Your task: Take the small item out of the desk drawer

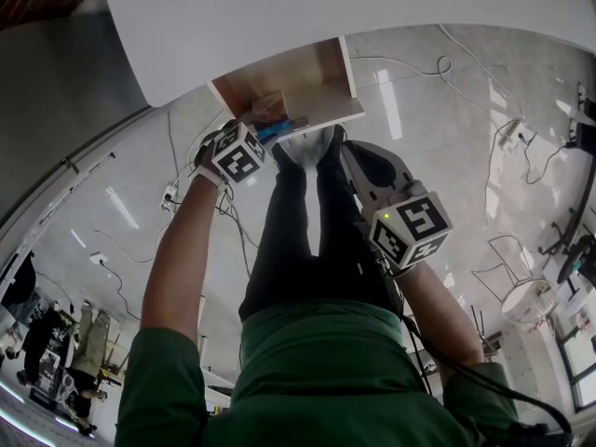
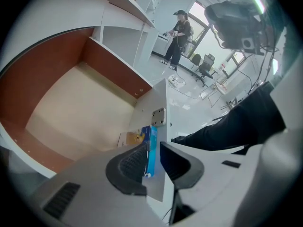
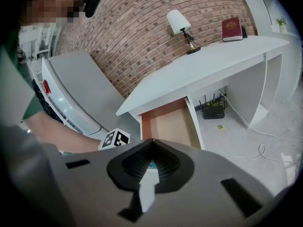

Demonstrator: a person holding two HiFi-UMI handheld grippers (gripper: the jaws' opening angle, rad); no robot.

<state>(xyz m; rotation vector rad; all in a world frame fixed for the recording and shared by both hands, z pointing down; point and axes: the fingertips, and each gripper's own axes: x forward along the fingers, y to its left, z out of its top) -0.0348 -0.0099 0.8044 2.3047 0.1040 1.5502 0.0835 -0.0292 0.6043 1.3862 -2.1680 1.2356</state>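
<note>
**Though open, left gripper (image 2: 154,148) astride the small blue box (image 2: 151,148) at the drawer (image 2: 75,112) front**

As seen from the head view: drawer (image 1: 321,77) pulled out from under the white desk (image 1: 326,7), left gripper (image 1: 268,124) right down at its front edge, small blue box (image 1: 282,129) poking out just beside the marker cube (image 1: 240,154). Right gripper (image 1: 349,152) off to the side, near the drawer front, clear of the box.

Over to the left gripper view. Jaws parted, box standing on edge between them, lying against the left pad, a gap showing on the right-hand side. No squeeze on it. Sitting just inside the drawer's white front panel, by the corner, with a yellowish packet (image 2: 130,137) on the drawer floor right behind.

Now the right gripper view. Right gripper (image 3: 150,143) closed tip to tip, nothing pinched. Looking across at the open drawer (image 3: 173,124) beneath the desk (image 3: 203,63), lamp (image 3: 181,25) and red book (image 3: 232,30) up on top.
</note>
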